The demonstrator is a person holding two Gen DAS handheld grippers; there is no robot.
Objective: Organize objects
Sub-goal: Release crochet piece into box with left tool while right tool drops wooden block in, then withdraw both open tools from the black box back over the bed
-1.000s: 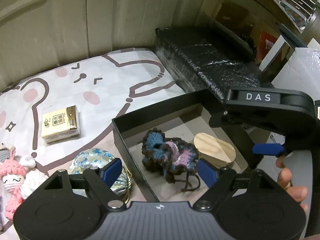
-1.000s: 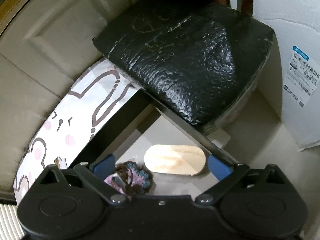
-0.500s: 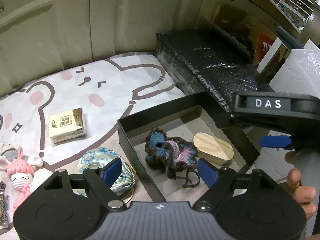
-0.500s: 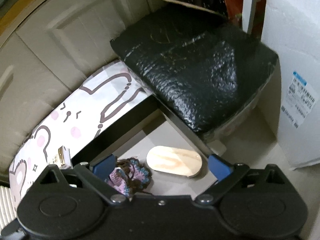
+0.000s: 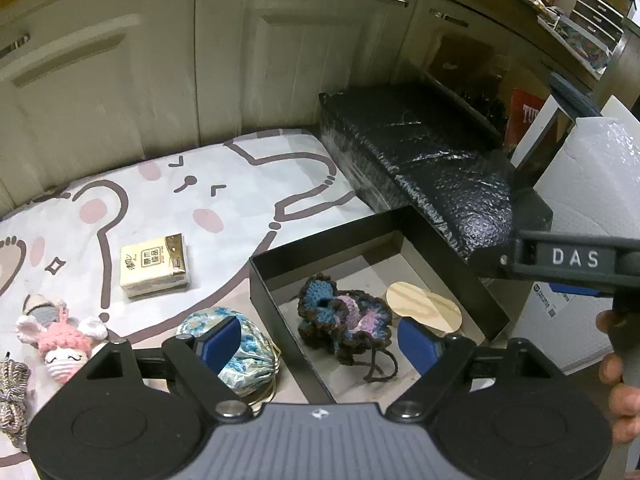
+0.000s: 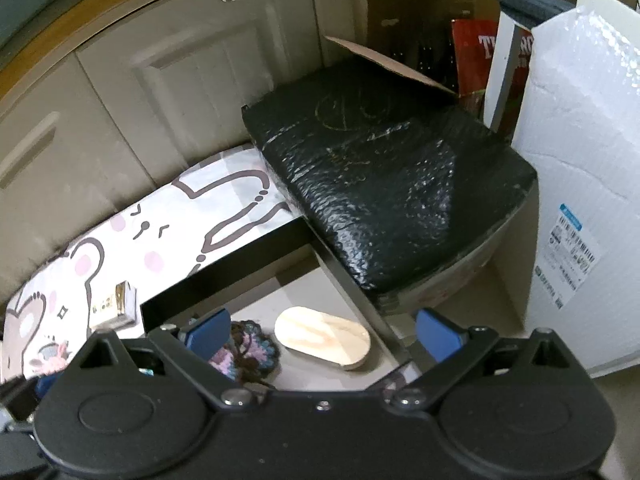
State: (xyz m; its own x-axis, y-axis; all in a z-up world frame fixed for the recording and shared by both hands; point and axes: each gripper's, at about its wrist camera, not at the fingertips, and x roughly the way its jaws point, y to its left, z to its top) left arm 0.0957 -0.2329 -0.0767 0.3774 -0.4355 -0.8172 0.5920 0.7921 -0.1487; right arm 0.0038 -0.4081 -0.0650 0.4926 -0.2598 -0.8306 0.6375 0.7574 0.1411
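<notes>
the left gripper (image 5: 318,338) is hanging above the near edge of the black box (image 5: 448,258) with its blue fingers (image 5: 220,338) spreading wider and gripping nothing; one finger is showing over the blue patterned pouch (image 5: 248,364) outside the box, the other over the box floor. between and beyond them, the crocheted pouch (image 5: 344,322) in blue, pink and brown yarn is lying inside the box, its drawstring trailing toward the camera, and the flat wooden piece (image 5: 426,308) is lying just beside it, toward the right wall. the right gripper (image 6: 324,336) is also hovering over the box (image 6: 224,280), fingers (image 6: 438,336) standing wide apart and empty, with the crocheted pouch (image 6: 244,354) and the wooden piece (image 6: 324,338) showing between them. in the left view the right gripper's dark body, marked "das", is reaching in from the right edge, with a person's hand (image 5: 618,376) gripping below it. outside the box, on the cartoon-printed mat (image 5: 168,196), a small yellow tissue pack (image 5: 154,266) is sitting well to the left, a pink knitted bunny doll (image 5: 60,340) is lying farther left near the edge, and a coil of twisted cord (image 5: 12,392) is showing at the far left border. a black bubble-wrapped parcel (image 5: 420,164) is sitting against the far right corner of the box, a white bubble-wrapped package (image 6: 576,184) is standing to the right, and cream cabinet doors (image 5: 160,60) are closing off the back.
</notes>
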